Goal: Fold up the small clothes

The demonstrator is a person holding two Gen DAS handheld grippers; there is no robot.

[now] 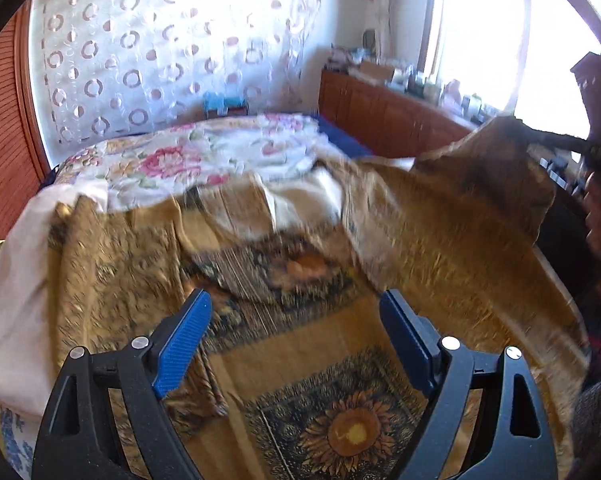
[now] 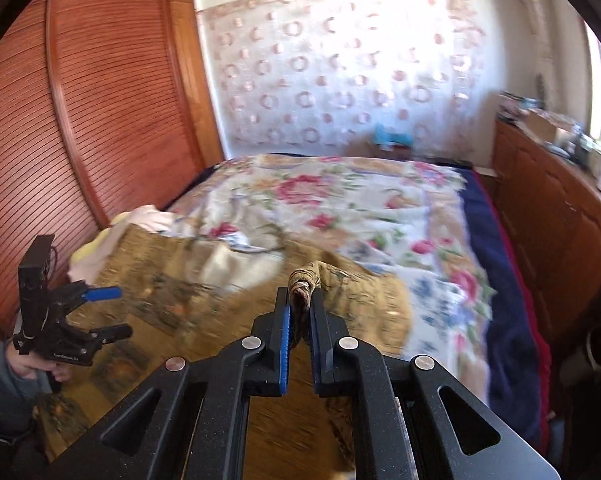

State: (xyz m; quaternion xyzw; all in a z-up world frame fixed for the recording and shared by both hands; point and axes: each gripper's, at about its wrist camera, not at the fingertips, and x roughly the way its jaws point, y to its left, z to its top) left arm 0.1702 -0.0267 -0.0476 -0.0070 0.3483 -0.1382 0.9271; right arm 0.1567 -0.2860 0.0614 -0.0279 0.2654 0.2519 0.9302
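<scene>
A golden-brown cloth [image 1: 340, 320] printed with dark sunflower panels lies spread over the near part of the bed. My left gripper [image 1: 296, 296] hovers just above it, open, with nothing between its blue pads [image 1: 180, 344]. In the right wrist view the left gripper [image 2: 100, 312] shows at the left, held by a hand. My right gripper [image 2: 300, 296] is shut on a bunched corner of the cloth [image 2: 302, 280] and holds it lifted off the bed. From the left wrist view that raised corner [image 1: 500, 148] hangs at the upper right, pinched by the dark right gripper [image 1: 548, 138].
A floral bedspread [image 2: 340, 208] covers the far half of the bed. A pale pink cloth [image 1: 16, 280] lies at the left edge. Louvred wooden wardrobe doors [image 2: 80, 120] stand on the left, and a cluttered wooden cabinet [image 2: 548, 216] runs along the right under a window.
</scene>
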